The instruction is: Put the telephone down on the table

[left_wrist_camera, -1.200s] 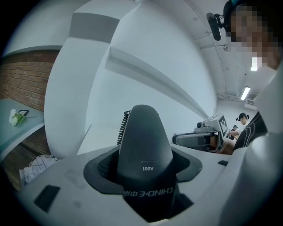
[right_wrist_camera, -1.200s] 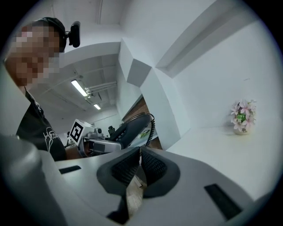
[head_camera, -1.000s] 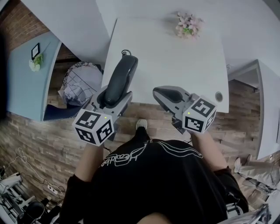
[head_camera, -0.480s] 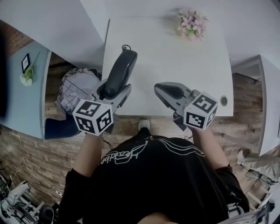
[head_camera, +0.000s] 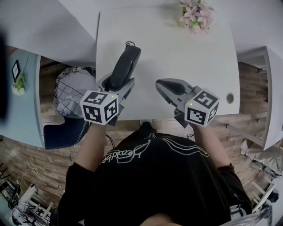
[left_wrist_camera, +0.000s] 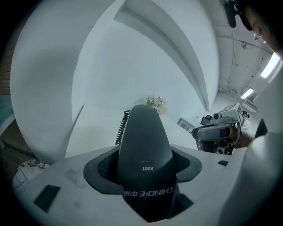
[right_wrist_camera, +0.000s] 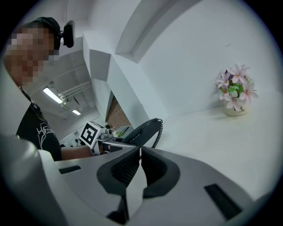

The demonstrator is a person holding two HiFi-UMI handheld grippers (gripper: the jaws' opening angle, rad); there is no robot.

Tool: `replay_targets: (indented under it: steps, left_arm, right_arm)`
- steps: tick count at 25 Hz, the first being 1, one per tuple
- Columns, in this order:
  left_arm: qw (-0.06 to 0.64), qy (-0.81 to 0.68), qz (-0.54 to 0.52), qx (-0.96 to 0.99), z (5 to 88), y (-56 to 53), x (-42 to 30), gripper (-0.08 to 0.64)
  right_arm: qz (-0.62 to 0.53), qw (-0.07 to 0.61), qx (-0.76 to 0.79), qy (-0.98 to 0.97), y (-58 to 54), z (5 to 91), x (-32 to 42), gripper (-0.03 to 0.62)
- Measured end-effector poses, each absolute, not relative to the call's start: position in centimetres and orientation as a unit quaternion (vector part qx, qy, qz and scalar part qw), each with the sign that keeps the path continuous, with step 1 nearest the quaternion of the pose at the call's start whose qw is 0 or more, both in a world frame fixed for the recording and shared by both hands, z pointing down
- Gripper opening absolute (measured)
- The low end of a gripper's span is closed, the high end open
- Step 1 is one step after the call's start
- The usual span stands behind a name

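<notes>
Dark grey plastic fills the left hand-held gripper (head_camera: 116, 84): its jaws stand wide and clamp the near end of the telephone (head_camera: 126, 64) handset. The handset's far end points away from the person over the left part of the white worktop (head_camera: 185, 57). A coiled cord (head_camera: 128, 44) shows at that far end. Whether the handset touches the surface cannot be told. The right hand-held gripper (head_camera: 162, 84) hovers beside it over the worktop's near edge, jaws pressed together with nothing between them. A small pot of pink flowers (head_camera: 194, 11) stands at the far right of the worktop, well apart from both tools. The person, in a black shirt (head_camera: 150, 176), stands at the near edge.
</notes>
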State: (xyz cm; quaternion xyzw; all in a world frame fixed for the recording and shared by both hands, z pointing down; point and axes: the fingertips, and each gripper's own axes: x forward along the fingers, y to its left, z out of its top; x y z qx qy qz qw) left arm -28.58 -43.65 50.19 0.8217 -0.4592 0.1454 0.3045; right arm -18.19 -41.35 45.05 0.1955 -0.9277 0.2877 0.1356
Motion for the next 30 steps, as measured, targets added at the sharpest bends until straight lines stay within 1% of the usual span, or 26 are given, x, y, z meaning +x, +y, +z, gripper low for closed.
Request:
replay_targets:
  steps: [7, 13, 30]
  left_arm:
    - [0.335, -0.447, 0.174, 0.811, 55.0, -44.6, -27.0, 0.284]
    - [0.342, -0.441, 0.198, 0.806, 57.0, -44.9, -25.8, 0.284]
    - [0.288, -0.468, 0.321, 0.771, 59.5, -45.3, -23.7, 0.284]
  right_arm:
    - [0.313, 0.148, 0.207, -0.915, -42.2, 48.0, -17.1, 0.040]
    - [0.332, 0.150, 0.220, -0.905, -42.5, 49.5, -16.1, 0.040]
    - [0.355, 0.136, 0.238, -0.894, -43.3, 50.7, -14.3, 0.040]
